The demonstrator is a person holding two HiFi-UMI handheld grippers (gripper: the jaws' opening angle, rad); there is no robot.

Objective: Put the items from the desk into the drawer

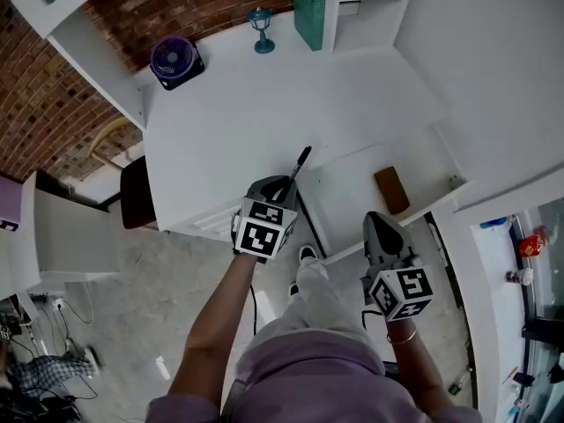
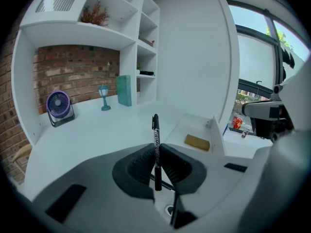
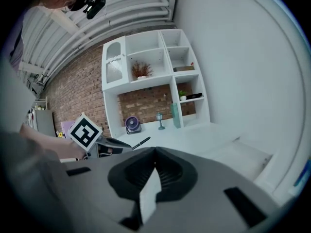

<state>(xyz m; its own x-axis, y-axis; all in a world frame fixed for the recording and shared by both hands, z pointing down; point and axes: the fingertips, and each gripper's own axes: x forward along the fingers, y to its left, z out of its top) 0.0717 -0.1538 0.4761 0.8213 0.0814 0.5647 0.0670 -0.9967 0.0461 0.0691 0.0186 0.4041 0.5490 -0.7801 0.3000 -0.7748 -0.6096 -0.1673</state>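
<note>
Head view: a white desk [image 1: 238, 122] runs from a brick wall at the far left to white shelving at the far right. At its far edge stand a round purple desk fan [image 1: 174, 60], a small blue lamp-shaped ornament [image 1: 262, 29] and an upright teal book [image 1: 309, 11], left to right. On the right, a white drawer [image 1: 348, 192] is pulled out of the desk towards the person. A flat brown rectangular block [image 1: 391, 189] lies inside it, at its right end.

The left gripper [image 2: 156, 152] has its jaws pinched narrow on a slim black marker pen with white lettering [image 2: 156, 130]. The pen sticks out beyond the fingertips and is off the desk surface. It is held above the desk's near edge, just left of the open drawer, its free end pointing far and right.

The right gripper [image 3: 154, 154] is near the drawer's near edge, on the right. Its jaws are pressed together with nothing between them.
</note>
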